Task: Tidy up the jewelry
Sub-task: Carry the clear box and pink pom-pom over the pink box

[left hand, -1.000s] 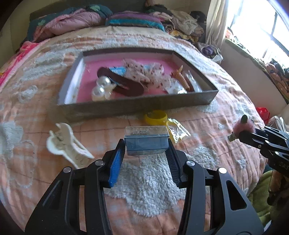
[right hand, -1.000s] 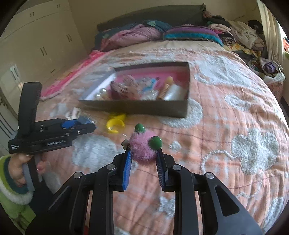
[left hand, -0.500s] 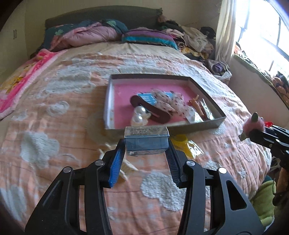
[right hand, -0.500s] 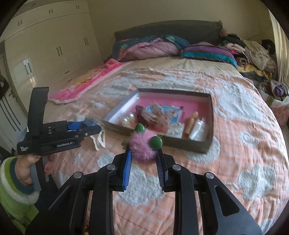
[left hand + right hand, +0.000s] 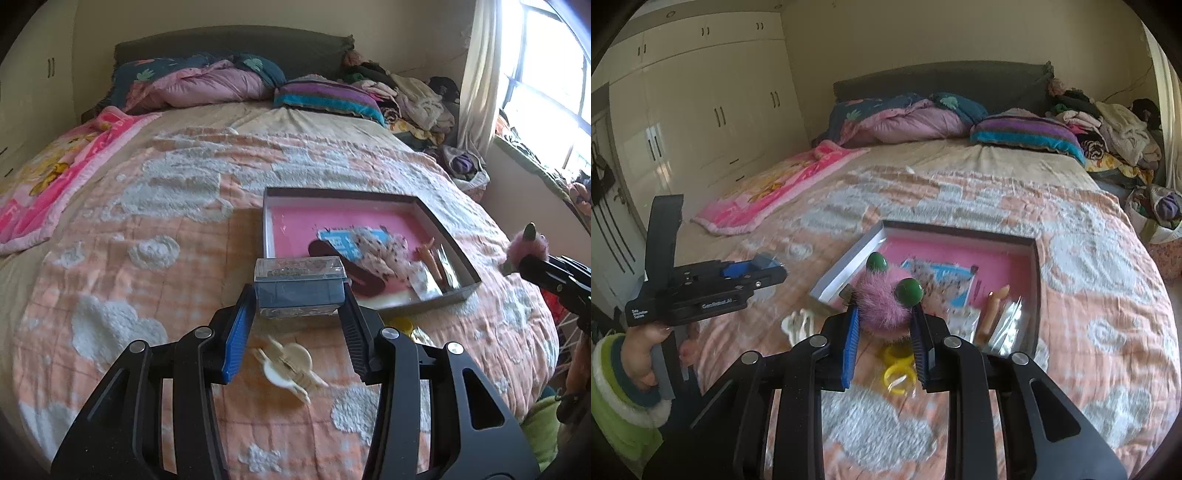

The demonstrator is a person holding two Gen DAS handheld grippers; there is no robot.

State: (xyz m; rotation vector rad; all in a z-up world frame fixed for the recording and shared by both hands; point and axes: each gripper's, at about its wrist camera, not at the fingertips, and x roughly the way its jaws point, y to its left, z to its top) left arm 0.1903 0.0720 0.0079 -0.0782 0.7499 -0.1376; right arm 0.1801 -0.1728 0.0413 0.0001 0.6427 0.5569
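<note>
Both grippers have lifted higher above the bed since a second ago, and the tray now sits further below and off to the right of the left one.

Left gripper (image 5: pixel 300 295) first: its jaws are closed snugly on a small clear box (image 5: pixel 300 286), transparent lid on top, dark blue base below, something fine and metallic inside that I can't make out. It's held level in the air, just short of the tray's near left corner.

Over to the right gripper (image 5: pixel 882 314): jaws pinched on a fluffy pink hair clip (image 5: pixel 884 302) with two green beads standing up from the fur. It hangs in front of the tray's near edge.

Now the tray (image 5: pixel 448 236) itself, a shallow grey box with a pink floor, lying on the peach bedspread (image 5: pixel 166 258). Inside it, toward the near side, there's a dark oval clip (image 5: pixel 332 254), a blue card (image 5: pixel 338 238), a speckled fabric piece (image 5: pixel 380 251), an amber-coloured clip (image 5: pixel 428 256) and some clear packets (image 5: pixel 430 282).

Just outside the tray's near wall lie a yellow ring (image 5: pixel 897 363) and, a little further toward us, a cream claw clip (image 5: pixel 286 363), both loose on the bedspread.

Beyond the tray, at the head of the bed, pillows and rolled quilts (image 5: pixel 207 83) are heaped; a pink blanket (image 5: pixel 48 177) lies well to the tray's left.
</note>
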